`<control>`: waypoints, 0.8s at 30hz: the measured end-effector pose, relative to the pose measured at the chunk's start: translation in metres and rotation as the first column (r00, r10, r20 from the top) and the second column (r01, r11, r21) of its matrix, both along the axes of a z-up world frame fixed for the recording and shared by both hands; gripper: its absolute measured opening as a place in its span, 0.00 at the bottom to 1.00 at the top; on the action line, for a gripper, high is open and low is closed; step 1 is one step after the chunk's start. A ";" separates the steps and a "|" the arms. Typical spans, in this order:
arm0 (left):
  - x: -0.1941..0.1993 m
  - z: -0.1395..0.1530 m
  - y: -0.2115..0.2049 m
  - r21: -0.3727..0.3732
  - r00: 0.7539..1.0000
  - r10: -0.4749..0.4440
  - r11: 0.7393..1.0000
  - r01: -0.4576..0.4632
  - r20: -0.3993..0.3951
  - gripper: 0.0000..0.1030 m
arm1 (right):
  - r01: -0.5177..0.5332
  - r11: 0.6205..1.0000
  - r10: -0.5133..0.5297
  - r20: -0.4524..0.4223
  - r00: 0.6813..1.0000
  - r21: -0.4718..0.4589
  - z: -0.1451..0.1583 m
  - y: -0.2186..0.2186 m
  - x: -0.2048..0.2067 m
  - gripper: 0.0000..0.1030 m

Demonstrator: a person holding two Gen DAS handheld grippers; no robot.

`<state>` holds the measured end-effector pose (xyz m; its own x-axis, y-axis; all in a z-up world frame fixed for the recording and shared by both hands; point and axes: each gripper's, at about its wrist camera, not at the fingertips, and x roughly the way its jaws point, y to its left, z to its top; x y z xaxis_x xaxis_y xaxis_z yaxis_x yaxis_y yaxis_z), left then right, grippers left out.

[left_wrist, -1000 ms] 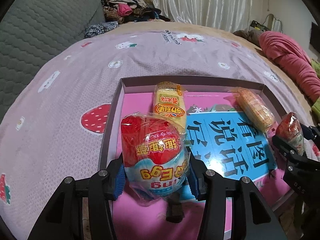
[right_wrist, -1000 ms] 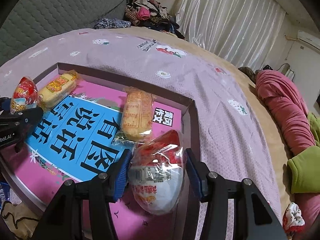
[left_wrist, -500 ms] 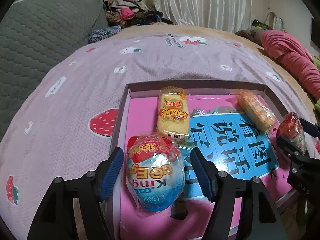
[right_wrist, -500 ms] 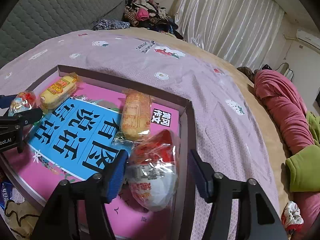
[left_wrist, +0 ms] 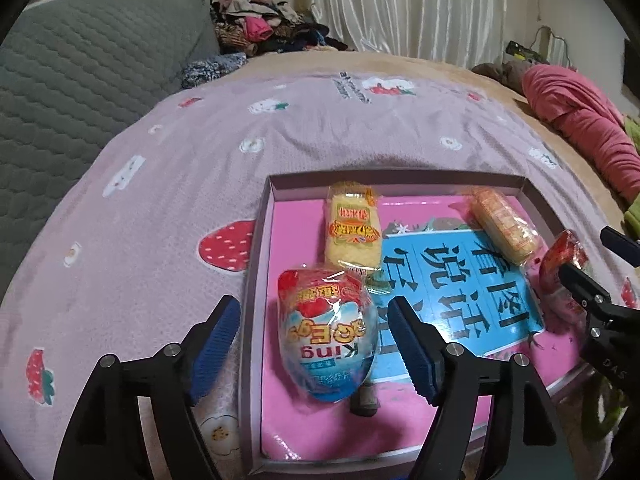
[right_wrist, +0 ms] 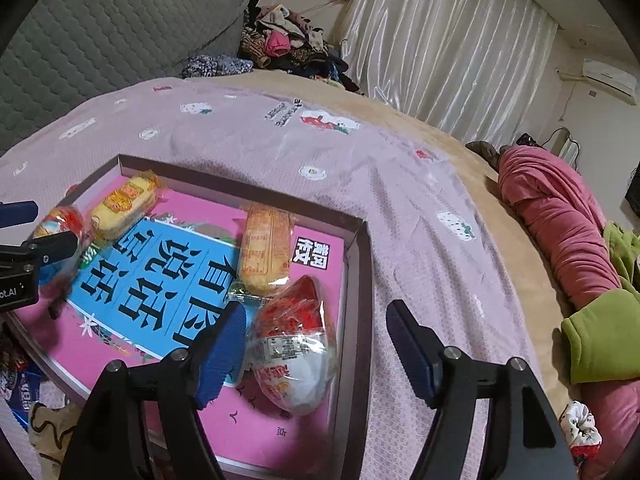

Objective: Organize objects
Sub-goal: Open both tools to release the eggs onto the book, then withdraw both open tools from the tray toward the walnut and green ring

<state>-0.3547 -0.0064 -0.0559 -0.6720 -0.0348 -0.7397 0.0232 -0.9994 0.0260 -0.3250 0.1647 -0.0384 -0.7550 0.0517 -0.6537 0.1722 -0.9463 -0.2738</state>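
A shallow box (left_wrist: 256,264) with a pink and blue printed floor lies on the bed; it also shows in the right wrist view (right_wrist: 360,272). My left gripper (left_wrist: 314,344) is open, its jaws wide on either side of a blue and red wrapped egg (left_wrist: 328,332) lying in the box's left part. My right gripper (right_wrist: 316,352) is open around a red and white wrapped egg (right_wrist: 294,348) lying in the box's right corner. A yellow wrapped cake (left_wrist: 352,232) and an orange wrapped cake (left_wrist: 502,224) lie further back in the box.
The box rests on a purple strawberry-print bedspread (left_wrist: 160,208). A grey quilted headboard (left_wrist: 72,80) is at the left. A pink rolled blanket (right_wrist: 560,224) and a green cloth (right_wrist: 600,332) lie at the right. Clothes are piled at the back (left_wrist: 260,32).
Both grippers have opened and let go of their eggs, which now lie in the box. Both grippers have drawn back a little.
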 end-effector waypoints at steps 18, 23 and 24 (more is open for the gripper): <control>0.061 0.072 0.010 -0.057 0.983 0.001 0.998 -0.012 -0.185 0.76 | -0.008 0.999 0.003 -0.142 0.990 -0.036 0.070 -0.007 0.050 0.81; 0.086 0.089 0.010 -0.054 0.976 0.009 0.998 -0.021 -0.217 0.78 | -0.010 0.998 0.001 -0.159 0.987 -0.055 0.090 -0.005 0.072 0.84; 0.090 0.092 0.009 -0.048 0.975 0.013 0.999 -0.024 -0.220 0.78 | -0.012 0.998 0.002 -0.164 0.986 -0.061 0.094 -0.004 0.079 0.84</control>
<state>-0.2651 0.0024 0.0366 -0.8169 -0.0817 -0.5709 0.0520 -0.9963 0.0682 -0.2463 0.1606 0.0560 -0.8524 0.0096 -0.5229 0.1365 -0.9611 -0.2403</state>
